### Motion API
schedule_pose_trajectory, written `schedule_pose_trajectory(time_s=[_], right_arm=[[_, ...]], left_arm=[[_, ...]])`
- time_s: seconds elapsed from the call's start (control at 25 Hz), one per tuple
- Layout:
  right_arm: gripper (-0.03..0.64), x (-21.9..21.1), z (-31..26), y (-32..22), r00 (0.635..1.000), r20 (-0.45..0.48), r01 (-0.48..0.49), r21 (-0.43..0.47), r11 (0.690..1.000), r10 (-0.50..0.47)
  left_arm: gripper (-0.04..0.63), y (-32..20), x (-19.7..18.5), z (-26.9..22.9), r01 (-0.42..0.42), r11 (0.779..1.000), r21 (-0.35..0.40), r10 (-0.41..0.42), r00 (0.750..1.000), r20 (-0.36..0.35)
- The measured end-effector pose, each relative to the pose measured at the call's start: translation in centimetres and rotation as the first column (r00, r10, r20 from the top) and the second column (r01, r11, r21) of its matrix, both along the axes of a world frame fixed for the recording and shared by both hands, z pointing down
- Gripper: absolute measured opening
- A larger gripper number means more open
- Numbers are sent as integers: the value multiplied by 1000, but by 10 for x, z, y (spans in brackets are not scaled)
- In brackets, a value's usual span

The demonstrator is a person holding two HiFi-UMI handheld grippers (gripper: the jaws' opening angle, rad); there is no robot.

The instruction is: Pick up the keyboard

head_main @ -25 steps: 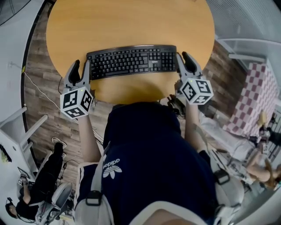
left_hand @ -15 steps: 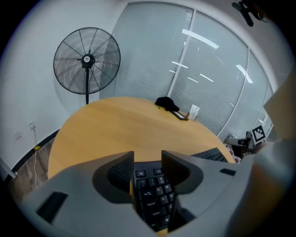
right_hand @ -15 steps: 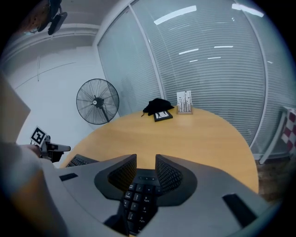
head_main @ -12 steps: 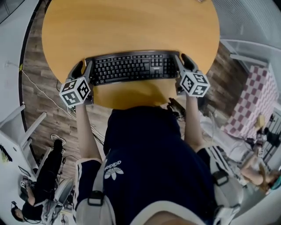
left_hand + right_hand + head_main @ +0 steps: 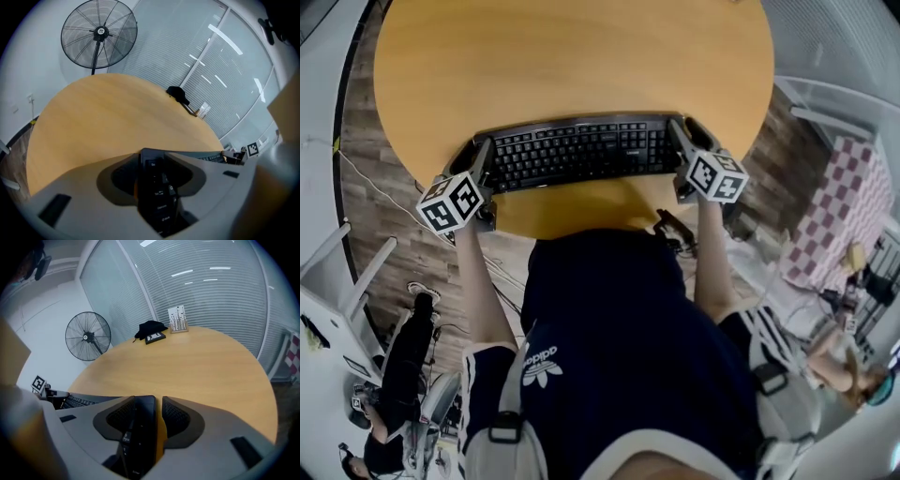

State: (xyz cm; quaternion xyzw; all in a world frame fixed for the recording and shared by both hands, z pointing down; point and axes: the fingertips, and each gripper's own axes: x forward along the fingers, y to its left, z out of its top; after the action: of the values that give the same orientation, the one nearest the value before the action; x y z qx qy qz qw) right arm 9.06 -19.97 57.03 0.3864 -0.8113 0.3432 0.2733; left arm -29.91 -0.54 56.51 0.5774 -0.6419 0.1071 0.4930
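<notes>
Wood-plank floor [image 5: 375, 202] shows at the frame's left edge. The left gripper [image 5: 476, 155] straddles the left end of the black keyboard [image 5: 577, 150], its jaws just opened wide and not clamping it. The keyboard lies flat at the near edge of the round tan table [image 5: 572, 56]. The right gripper [image 5: 692, 134] brackets its right end, jaws just spread, with a gap showing. A standing fan [image 5: 99, 33] and slatted blinds [image 5: 211, 282] stand beyond the table.

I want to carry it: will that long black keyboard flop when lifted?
Probably not: the long black plastic keyboard looks like one rigid slab, so it should stay straight. It looks thin, so likely light. Flat on the round wooden table, it shouldn't roll.
</notes>
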Motion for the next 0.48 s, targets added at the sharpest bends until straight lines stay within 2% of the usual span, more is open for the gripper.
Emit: schedule_pose_trajectory(time_s=[0.08, 0.16, 0.32, 0.48], right_arm=[[163, 0, 2, 3, 998, 55, -26, -58, 998, 30], [149, -2, 0, 4, 994, 98, -40, -101, 994, 50], [147, -3, -1, 4, 992, 108, -47, -118, 992, 59], [147, -4, -2, 2, 996, 76, -34, -92, 995, 41]], left_arm=[[170, 0, 1, 0, 21, 1000, 12, -20, 999, -48], [170, 0, 1, 0, 26, 1000, 14, -25, 997, -68], [169, -1, 1, -1, 14, 1000, 6, -13, 997, -74], [166, -1, 1, 0, 20, 1000, 14, -19, 998, -67]])
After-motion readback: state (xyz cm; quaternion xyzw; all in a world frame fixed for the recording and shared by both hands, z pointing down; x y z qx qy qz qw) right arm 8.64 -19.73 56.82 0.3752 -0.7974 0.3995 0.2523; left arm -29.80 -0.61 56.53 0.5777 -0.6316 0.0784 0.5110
